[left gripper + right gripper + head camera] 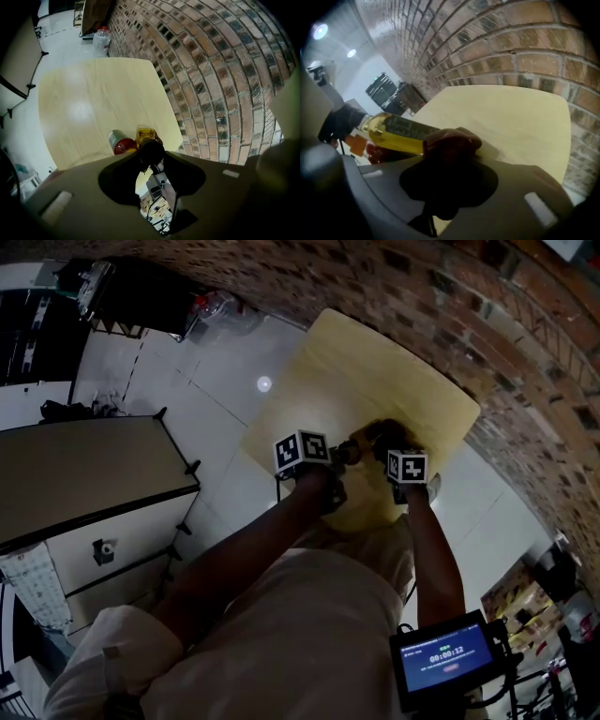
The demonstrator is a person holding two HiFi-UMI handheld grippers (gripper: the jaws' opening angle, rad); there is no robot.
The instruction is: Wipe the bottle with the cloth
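Left hand-held gripper (151, 158): jaws part-way in, clamped on the black cap (151, 150) of the bottle (146, 136); seen end-on in left gripper view.
Right hand-held gripper (447, 164): jaws closed on a bunched dark red-brown cloth (452, 142); cloth fills the gap btwn jaws.
Bottle: clear w/ yellow liquid & dark label, on its side, held up off the worktop (511, 115); cap end at left of right gripper view, body runs twd the cloth.
Cloth vs bottle: cloth pressed on the bottle's body, away from the cap end; touching, covers that part.
Head view: left hand-held gripper (336, 456) & right hand-held gripper (396, 448) close together, bottle (354, 450) btwn them, cloth (384, 432) at the right one's tip; all over the worktop (375, 362) edge nearest the person.
Worktop: pale wood, rounded corners; far side near a brick wall (225, 70).
Red can (120, 143): on the worktop just beside the bottle in left gripper view; touching or not, can't tell.
Orange bit (356, 143): below the cap end in right gripper view, too blurred to name.
Floor (187, 371): pale, glossy, left of the worktop.
Small screen (442, 655): lit, low right in head view, by the person's arm.
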